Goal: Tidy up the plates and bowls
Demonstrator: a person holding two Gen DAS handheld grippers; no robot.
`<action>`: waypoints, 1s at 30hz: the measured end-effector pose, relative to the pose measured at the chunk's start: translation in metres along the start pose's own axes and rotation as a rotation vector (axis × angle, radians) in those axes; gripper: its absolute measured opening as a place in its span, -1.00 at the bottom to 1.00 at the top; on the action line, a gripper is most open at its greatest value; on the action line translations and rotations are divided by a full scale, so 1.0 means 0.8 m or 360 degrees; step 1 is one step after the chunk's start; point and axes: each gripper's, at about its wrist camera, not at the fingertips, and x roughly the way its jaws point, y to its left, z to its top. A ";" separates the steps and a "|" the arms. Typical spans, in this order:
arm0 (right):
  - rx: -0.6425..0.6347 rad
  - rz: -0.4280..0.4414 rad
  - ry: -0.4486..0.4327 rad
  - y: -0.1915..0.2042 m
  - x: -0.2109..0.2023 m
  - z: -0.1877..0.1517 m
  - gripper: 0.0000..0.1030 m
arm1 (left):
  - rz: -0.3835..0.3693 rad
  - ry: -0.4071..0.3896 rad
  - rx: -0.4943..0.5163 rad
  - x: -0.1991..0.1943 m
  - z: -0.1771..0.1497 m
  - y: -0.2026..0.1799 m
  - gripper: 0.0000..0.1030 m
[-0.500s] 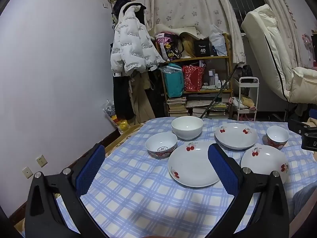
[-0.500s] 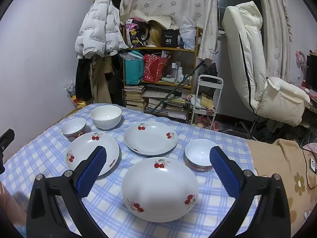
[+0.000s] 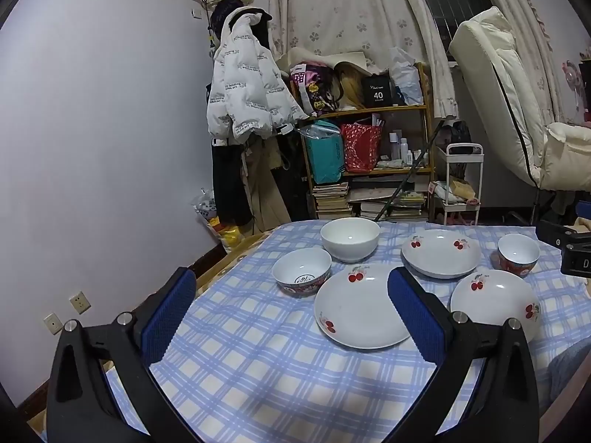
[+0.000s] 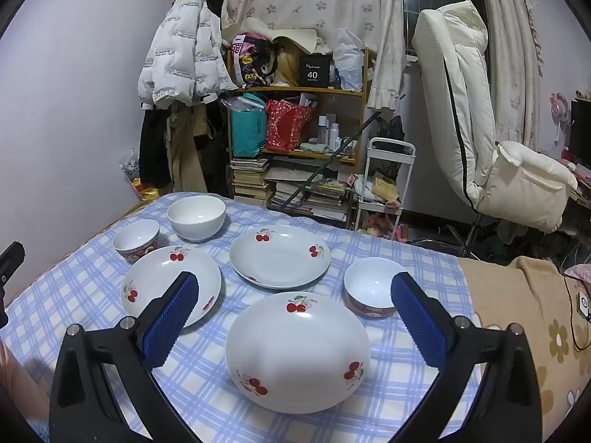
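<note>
Three white cherry-print plates lie on the blue checked tablecloth: a near plate, a left plate and a far plate. A plain white bowl and a patterned bowl stand at the far left; another patterned bowl stands right. My right gripper is open and empty above the near plate. My left gripper is open and empty, just left of the left plate, with the patterned bowl and white bowl beyond.
A brown floral blanket covers the surface right of the cloth. Beyond the far edge stand a cluttered shelf, a white cart, a hanging white jacket and a cream recliner chair.
Both views have shifted only slightly; the plates and bowls have not moved and both grippers stay open.
</note>
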 end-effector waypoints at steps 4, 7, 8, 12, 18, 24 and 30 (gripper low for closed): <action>0.0000 0.0002 0.0002 0.000 0.001 0.000 1.00 | 0.0013 -0.0006 0.0005 0.001 -0.002 0.002 0.98; 0.0001 -0.0008 0.0000 0.000 0.001 0.000 1.00 | 0.0017 -0.0004 0.0008 0.002 -0.002 0.002 0.98; 0.0001 -0.0010 -0.0002 0.000 0.001 0.000 1.00 | 0.0016 -0.0004 0.0008 0.002 -0.002 0.003 0.98; 0.0002 -0.0006 -0.0003 0.000 0.001 -0.001 1.00 | 0.0014 -0.0002 0.0007 0.003 -0.003 0.002 0.98; 0.0001 -0.0006 -0.0002 0.000 0.001 -0.001 1.00 | 0.0014 -0.0010 0.0019 0.002 -0.001 0.001 0.98; 0.0002 -0.0005 0.0000 0.001 0.002 -0.001 1.00 | 0.0013 -0.0011 0.0019 0.002 -0.003 0.001 0.98; 0.0002 -0.0005 0.0002 0.001 0.003 -0.002 1.00 | 0.0010 -0.0012 0.0017 0.001 -0.001 0.000 0.98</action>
